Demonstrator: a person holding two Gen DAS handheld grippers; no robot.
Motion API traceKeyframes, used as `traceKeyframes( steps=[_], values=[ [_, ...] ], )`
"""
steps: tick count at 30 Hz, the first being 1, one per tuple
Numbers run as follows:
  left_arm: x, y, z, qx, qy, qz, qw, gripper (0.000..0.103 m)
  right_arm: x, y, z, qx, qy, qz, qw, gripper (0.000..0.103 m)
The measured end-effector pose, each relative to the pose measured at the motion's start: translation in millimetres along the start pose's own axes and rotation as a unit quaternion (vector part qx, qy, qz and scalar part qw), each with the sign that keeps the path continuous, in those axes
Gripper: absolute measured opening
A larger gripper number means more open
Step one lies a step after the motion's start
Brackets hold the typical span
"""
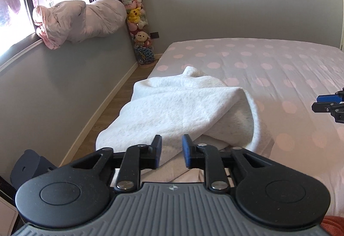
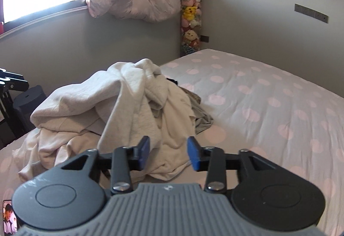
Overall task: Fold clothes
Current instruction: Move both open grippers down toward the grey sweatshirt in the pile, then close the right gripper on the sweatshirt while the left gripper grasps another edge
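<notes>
Hovering over the clothes pile [image 2: 120,111] with both tools empty

The left gripper [image 1: 171,153] and right gripper [image 2: 168,153] both have their jaws apart, holding nothing; the pile sits in a messy heap on the spotty bed [image 2: 268,107], close to its edge — a grab now might catch two layers at once, or push the white cloth [image 1: 182,107] off onto the floor [image 1: 111,107].

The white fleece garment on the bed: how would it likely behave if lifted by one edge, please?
The white fleece garment looks floppy: it lies in soft, rumpled folds, so it would probably drape and sag. Its thick, fuzzy fabric suggests a secure, non-slippery grip.
</notes>
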State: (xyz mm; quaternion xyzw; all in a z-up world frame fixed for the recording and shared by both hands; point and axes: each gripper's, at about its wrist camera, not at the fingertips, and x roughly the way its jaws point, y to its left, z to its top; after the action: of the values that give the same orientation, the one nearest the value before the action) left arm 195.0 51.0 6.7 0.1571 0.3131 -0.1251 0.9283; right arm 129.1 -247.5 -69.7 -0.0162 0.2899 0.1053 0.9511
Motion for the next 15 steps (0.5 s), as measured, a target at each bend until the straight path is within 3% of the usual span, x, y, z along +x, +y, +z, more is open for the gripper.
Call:
traceKeyframes(
  steps=[1,3,5,15],
  values=[
    [0.7,1.4,-4.0,0.003,0.004,0.004,1.0000,0.032,3.5,6.3,0.2,-0.004,0.001,0.009,1.000,0.052],
    [5.2,4.6,-11.6,0.010,0.011,0.008,0.9999,0.047,13.2,19.4,2.6,-0.014,0.008,0.027,1.000,0.060],
    [12.0,6.6,-20.7,0.020,0.017,0.008,0.9996,0.051,22.0,30.3,4.6,-0.020,0.009,0.036,0.999,0.067],
    [78.1,43.7,-70.4,0.016,0.076,0.042,0.9961,0.055,75.1,59.4,14.6,-0.044,0.035,0.048,0.997,0.080]
  ],
)
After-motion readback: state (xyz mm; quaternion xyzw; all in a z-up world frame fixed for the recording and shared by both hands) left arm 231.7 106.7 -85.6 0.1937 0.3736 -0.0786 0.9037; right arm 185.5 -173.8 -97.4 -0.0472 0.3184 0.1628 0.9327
